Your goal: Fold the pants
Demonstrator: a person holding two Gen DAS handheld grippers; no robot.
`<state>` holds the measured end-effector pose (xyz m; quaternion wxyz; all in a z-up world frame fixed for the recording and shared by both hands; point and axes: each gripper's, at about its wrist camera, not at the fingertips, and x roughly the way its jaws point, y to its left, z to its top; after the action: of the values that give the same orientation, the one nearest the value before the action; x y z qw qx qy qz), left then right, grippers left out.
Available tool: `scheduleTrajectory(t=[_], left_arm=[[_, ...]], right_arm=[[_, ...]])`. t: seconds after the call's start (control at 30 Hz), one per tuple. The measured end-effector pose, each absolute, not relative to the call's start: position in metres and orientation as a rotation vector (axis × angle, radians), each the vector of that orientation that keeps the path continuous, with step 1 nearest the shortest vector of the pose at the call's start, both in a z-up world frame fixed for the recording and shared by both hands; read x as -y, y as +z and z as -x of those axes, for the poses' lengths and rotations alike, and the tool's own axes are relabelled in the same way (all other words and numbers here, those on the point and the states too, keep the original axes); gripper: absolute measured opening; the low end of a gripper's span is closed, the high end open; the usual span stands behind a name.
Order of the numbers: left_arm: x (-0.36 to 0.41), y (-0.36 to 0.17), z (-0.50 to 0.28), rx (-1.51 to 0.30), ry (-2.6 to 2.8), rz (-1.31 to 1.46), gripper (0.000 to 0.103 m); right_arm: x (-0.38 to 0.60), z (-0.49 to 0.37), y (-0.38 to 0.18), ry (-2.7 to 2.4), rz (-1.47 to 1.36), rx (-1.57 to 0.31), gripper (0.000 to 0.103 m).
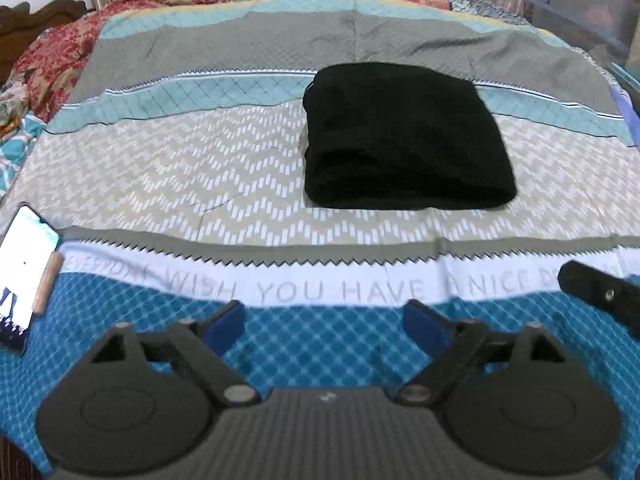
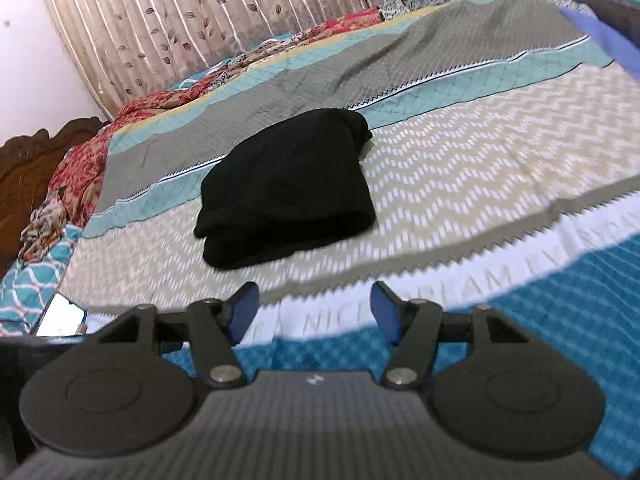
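Left gripper (image 1: 324, 322): matte black, ribbed body w/ small white logo, 2 round discs at sides, silver pivot screws, blue pads (image 1: 226, 326). Right gripper (image 2: 314, 310): same build, blue pads (image 2: 386, 312), silver screws by discs

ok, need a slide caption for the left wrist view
Black pants lie folded on the patterned bedspread, left gripper open and clear.

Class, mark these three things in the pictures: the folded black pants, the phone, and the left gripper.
folded black pants (image 1: 404, 136), left wrist view, middle of the top fold.
phone (image 1: 24, 272), left wrist view, on its lit screen.
left gripper (image 1: 324, 326), left wrist view, midway between its blue fingertips.
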<state>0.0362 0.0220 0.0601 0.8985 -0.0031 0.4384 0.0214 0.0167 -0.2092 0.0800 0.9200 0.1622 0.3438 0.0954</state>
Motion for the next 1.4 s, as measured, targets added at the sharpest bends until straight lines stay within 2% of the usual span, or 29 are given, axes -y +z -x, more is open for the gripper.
scheduleTrajectory(t=[0.07,0.2,0.57,1.4], left_arm=[[-0.019,0.069,-0.021,-0.882,0.043,-0.002,0.103],[-0.017,0.085,-0.004,-0.854,0.038,-0.007,0.103],[-0.011,0.094,0.021,-0.846,0.015,-0.028,0.103],[-0.017,0.089,0.033,-0.813,0.108,-0.091,0.103]], right_arm=[[0.207,-0.005,0.083,0.200,-0.321,-0.701,0.075],[0.202,0.011,0.088,0.190,-0.300,-0.690,0.088],[0.196,0.039,0.098,0.199,-0.314,-0.686,0.103],[0.181,0.048,0.092,0.211,-0.316,-0.717,0.103]])
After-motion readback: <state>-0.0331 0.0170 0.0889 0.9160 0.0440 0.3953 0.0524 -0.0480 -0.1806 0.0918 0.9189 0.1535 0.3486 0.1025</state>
